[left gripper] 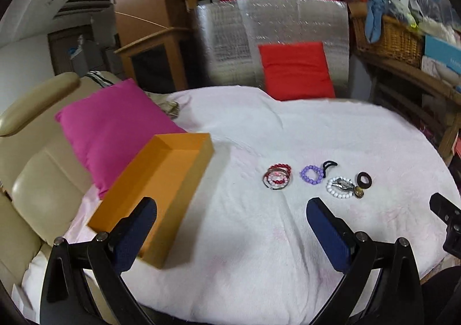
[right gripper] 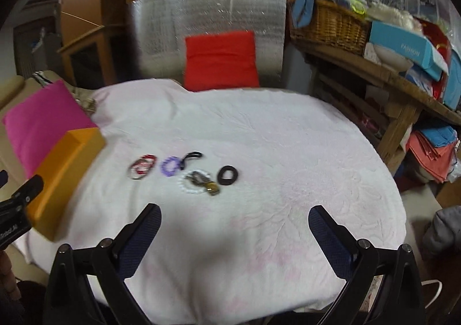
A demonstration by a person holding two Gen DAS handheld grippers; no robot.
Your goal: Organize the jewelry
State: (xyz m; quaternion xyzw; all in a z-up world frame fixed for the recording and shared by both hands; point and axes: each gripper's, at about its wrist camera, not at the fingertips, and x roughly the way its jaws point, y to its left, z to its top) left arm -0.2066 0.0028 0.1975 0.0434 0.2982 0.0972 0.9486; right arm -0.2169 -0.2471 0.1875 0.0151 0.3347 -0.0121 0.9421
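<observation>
To the right of the orange box (left gripper: 155, 195), on the white cloth (left gripper: 259, 253), the jewelry is laid out in a loose row, none of it touching the box. Nearest the box is a stack of red and pink bracelets (left gripper: 278, 180); farther from it a purple bead bracelet (left gripper: 311, 175) is seen with a black hair tie (left gripper: 328, 167) touching it. Beyond these a white bead bracelet (left gripper: 340, 188) is found with small metal pieces lying across it, and farthest from the box a dark ring-shaped band (left gripper: 364, 180). The box interior, as far as it is shown, appears empty, so no sorting is judged to have been done; every piece is left to be moved. The left gripper (left gripper: 230, 215) is held spread wide, with nothing grasped, nearer than the row. The right gripper (right gripper: 234, 222) is likewise spread and empty.
</observation>
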